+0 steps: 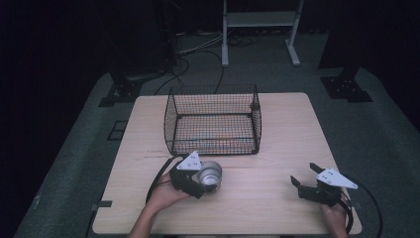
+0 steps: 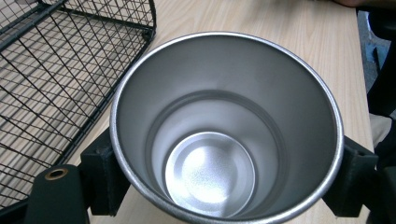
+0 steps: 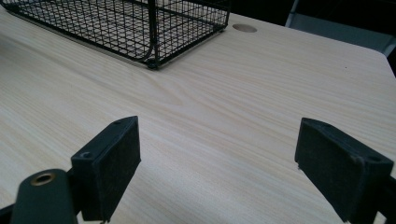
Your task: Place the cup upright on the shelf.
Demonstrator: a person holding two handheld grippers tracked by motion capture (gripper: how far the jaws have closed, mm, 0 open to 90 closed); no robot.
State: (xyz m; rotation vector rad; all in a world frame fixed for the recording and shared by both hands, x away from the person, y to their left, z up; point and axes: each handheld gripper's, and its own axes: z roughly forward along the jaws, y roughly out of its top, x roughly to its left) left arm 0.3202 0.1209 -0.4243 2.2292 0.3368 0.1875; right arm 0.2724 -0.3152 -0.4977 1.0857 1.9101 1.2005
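A shiny metal cup point(image 1: 210, 174) sits in my left gripper point(image 1: 202, 182), just in front of the black wire basket point(image 1: 213, 120). In the left gripper view the cup point(image 2: 224, 135) shows its empty inside from above, with both black pads point(image 2: 100, 179) pressed on its sides and the basket point(image 2: 51, 79) to its left. My right gripper point(image 1: 303, 175) rests near the table's front right edge, held by a hand. In the right gripper view my right gripper point(image 3: 217, 163) has its jaws wide apart over bare wood, and the basket point(image 3: 135, 21) lies farther off.
The light wooden table point(image 1: 277, 139) has a round hole point(image 3: 244, 28) near one far corner. Beyond the table stand a white metal frame point(image 1: 260, 25) and cables point(image 1: 198, 54) on a grey floor.
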